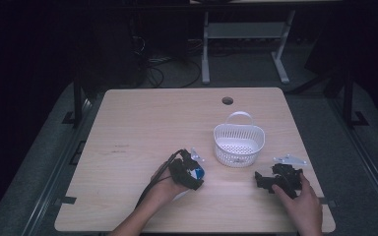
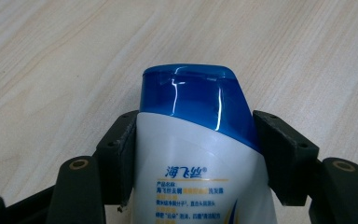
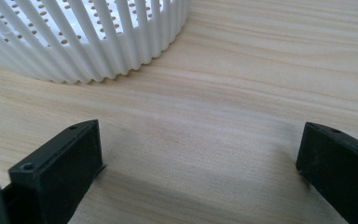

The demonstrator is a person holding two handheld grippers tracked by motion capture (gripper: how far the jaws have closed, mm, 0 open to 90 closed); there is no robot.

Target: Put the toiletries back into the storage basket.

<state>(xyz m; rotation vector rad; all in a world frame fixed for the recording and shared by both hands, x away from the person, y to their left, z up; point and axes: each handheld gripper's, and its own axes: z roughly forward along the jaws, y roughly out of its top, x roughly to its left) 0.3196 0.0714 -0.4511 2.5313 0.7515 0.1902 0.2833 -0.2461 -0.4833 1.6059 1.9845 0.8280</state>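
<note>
A white shampoo bottle with a blue cap and Chinese lettering lies between the two black jaws of my left gripper, which press on both its sides. From the high view this gripper sits low over the table's front middle, the bottle's blue cap peeking out. My right gripper is open over bare wood, just short of the white slatted basket. The high view puts that gripper at the front right, below the basket.
The basket has a loop handle and a perforated floor. A round cable hole sits near the table's far edge. A white desk frame stands on the floor beyond. Dark floor surrounds the wooden table.
</note>
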